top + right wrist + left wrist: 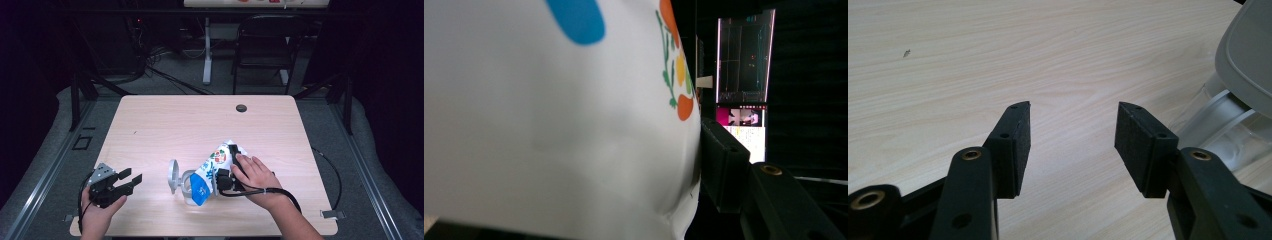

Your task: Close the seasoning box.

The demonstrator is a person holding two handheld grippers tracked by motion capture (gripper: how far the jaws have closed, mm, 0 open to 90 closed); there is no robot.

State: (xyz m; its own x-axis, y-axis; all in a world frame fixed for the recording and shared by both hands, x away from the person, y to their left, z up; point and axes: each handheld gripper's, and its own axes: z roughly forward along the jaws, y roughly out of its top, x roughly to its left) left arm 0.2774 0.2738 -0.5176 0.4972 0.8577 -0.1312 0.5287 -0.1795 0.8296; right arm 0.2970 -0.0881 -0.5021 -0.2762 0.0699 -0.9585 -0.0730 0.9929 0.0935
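Observation:
A white pouch [210, 167] with blue, orange and green print is tipped, its blue lower end against a clear container [186, 189] whose grey lid [173, 176] stands open. My right gripper [226, 164] is shut across the pouch, a hand on top of it. In the right gripper view the pouch [549, 125] is close up and one black pad [719, 160] dents its side; the other jaw is hidden behind it. My left gripper [133, 175] rests open near the table's front left, apart from the container. Its jaws [1073, 107] hold nothing, and the container [1228, 130] and lid [1248, 55] lie to their right.
The light wooden table [165, 120] has a dark cable hole [241, 108] near its far edge. A black cable [280, 192] trails from the right gripper. A dark chair [265, 45] and a white stand leg [207, 50] are on the floor beyond the table.

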